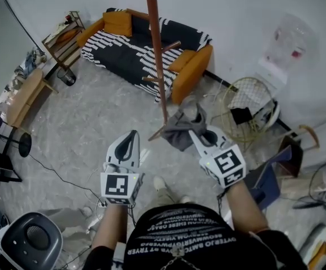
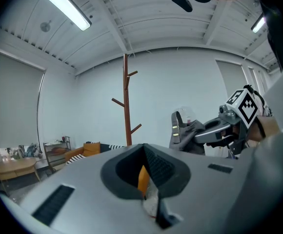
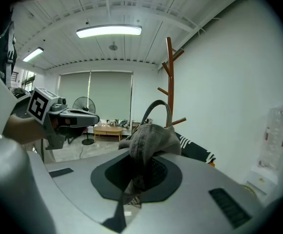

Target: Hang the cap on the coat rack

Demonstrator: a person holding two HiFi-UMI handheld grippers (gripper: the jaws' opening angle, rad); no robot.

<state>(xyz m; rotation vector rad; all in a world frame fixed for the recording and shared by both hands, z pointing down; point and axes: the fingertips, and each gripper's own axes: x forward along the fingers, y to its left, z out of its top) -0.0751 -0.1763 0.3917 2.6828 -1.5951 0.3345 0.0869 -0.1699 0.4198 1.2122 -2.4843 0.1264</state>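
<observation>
A grey cap (image 1: pixel 181 129) hangs bunched from my right gripper (image 1: pixel 198 135), which is shut on its fabric. In the right gripper view the cap (image 3: pixel 151 138) rises out of the jaws with its strap looped above. The brown wooden coat rack (image 1: pixel 156 55) stands just beyond the cap, its pegs sticking out at several heights. It also shows as a rack (image 3: pixel 169 82) behind the cap and a rack (image 2: pixel 126 101) to the left of it. My left gripper (image 1: pixel 131 136) hovers to the left of the cap, jaws together, holding nothing.
An orange sofa (image 1: pixel 146 44) with a black-and-white throw stands behind the rack. A wire basket (image 1: pixel 247 103) and a water dispenser (image 1: pixel 284 49) are at the right. A wooden table (image 1: pixel 22 97) and shelf (image 1: pixel 64 38) are at the left, a fan (image 1: pixel 25 241) near my feet.
</observation>
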